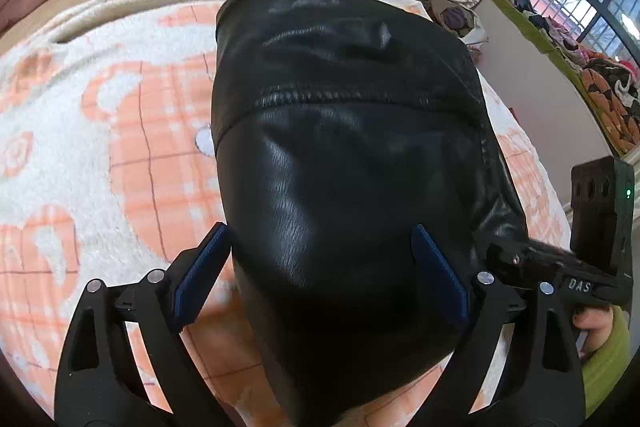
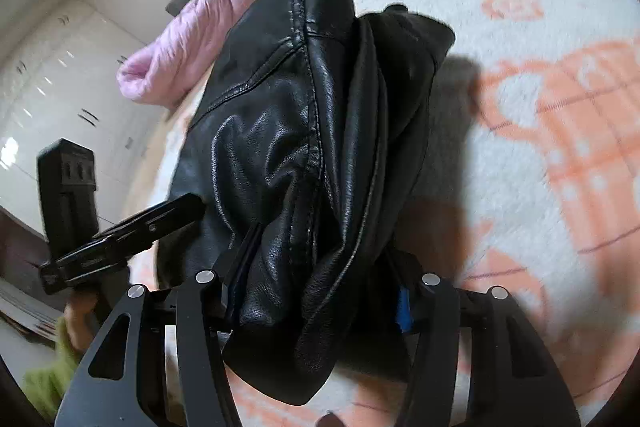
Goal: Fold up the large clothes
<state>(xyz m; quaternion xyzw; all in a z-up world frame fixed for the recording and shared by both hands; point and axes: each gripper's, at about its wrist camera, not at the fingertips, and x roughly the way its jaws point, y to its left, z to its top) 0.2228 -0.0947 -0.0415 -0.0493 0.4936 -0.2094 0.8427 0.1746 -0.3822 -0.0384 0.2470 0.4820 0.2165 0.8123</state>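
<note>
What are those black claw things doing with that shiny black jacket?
A person is folding a black leather jacket on a bed covered with a white and orange blanket. They hold a gripper in each hand. The right gripper is bunched into one end of the jacket, though its grip is hidden. The left gripper is open, one finger beside the jacket and one over it.

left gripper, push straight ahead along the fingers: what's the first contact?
Almost certainly the black leather jacket. The left gripper is open with the jacket bulging between and beyond its fingers, filling the whole line ahead. The peach-and-white blanket lies under and beside it. Whether the leather already touches the fingers is unclear.
</note>
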